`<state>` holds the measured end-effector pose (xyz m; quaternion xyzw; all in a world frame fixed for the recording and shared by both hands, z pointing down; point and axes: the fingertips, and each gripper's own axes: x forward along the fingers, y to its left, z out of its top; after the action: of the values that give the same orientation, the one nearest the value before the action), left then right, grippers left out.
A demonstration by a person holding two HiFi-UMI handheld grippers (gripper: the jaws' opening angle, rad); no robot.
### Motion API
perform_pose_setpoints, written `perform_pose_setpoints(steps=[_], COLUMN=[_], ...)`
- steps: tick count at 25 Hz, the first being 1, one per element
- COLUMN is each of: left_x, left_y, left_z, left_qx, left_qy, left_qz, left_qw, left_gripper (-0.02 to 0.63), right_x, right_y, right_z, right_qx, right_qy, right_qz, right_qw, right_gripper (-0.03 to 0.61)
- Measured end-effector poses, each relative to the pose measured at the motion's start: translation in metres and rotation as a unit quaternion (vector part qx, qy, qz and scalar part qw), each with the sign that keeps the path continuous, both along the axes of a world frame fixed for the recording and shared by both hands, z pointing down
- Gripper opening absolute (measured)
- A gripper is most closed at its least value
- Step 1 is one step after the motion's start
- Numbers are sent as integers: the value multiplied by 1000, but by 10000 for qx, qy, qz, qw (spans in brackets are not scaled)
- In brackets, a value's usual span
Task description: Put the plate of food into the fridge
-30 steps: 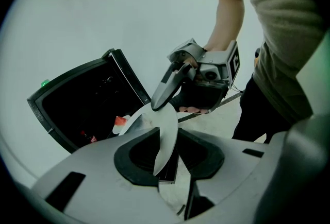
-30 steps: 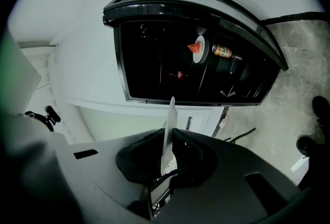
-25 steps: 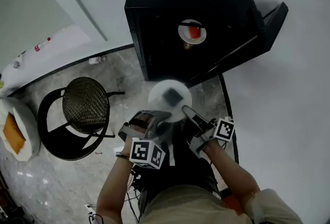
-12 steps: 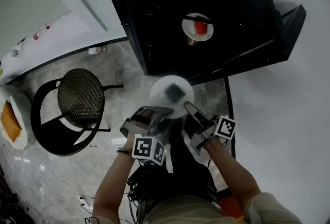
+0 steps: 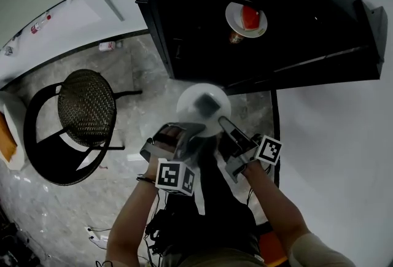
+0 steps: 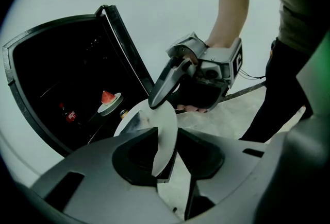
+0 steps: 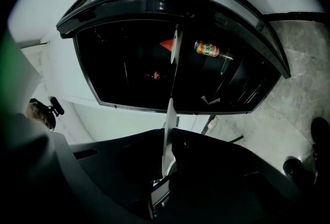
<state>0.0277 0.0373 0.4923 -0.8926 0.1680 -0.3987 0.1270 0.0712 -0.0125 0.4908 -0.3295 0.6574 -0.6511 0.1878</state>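
Clamping opposite edges of the round white plate (image 5: 189, 107) bearing a dark food piece (image 5: 207, 105), the left gripper (image 5: 186, 134) and right gripper (image 5: 225, 126) hold it just in front of the open black fridge (image 5: 184, 20), outside it.

A black round-framed chair with a woven wicker seat (image 5: 86, 109) stands on the grey marble floor (image 5: 61, 210); a small red-and-white object (image 5: 106, 46) lies by the white wall (image 5: 80, 23)
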Motion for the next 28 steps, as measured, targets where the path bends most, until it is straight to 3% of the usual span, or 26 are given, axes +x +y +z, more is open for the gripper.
perform_pose_setpoints(steps=[28], left_x=[-10], left_y=[-19], left_z=[68], left_qx=[-70], left_qy=[0], left_qz=[-137], left_qw=[9999], left_gripper=[97], right_x=[-9], right_y=[-19], right_z=[70], right_qx=[-76], right_qy=[-40], right_qz=[108], right_qw=[9999], right_gripper=[46])
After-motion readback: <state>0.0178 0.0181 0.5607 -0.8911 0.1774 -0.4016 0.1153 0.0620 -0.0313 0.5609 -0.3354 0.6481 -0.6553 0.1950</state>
